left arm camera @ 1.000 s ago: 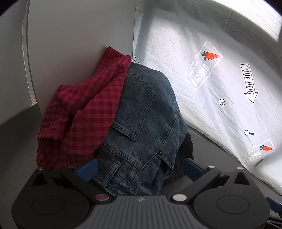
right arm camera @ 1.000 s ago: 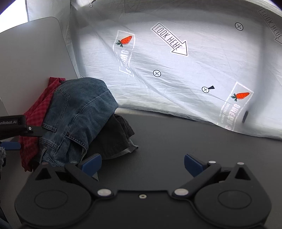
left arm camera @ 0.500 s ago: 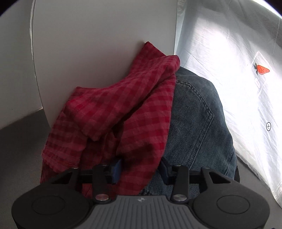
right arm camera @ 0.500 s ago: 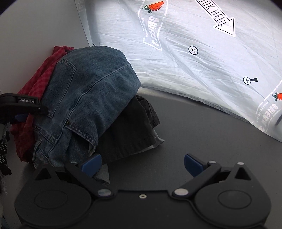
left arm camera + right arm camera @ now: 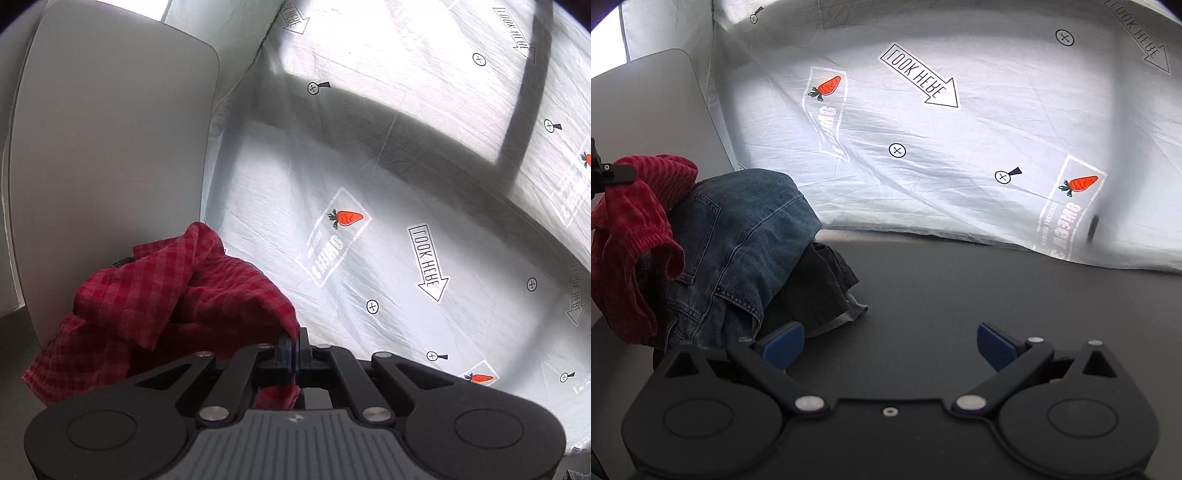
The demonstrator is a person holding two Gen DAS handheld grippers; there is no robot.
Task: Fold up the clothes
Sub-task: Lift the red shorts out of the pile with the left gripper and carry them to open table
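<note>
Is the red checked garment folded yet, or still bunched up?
Bunched, not folded. The red checked garment hangs crumpled from the shut left claw, lifted beside the jeans; no flat folds show.

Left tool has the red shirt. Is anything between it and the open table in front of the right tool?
Nothing visible. The left tool is shut on the red shirt, which hangs against the jeans. The dark table ahead of the open right tool is bare.

A staged recording booth: printed white backdrop sheet (image 5: 960, 155) behind a dark table (image 5: 960, 295).
</note>
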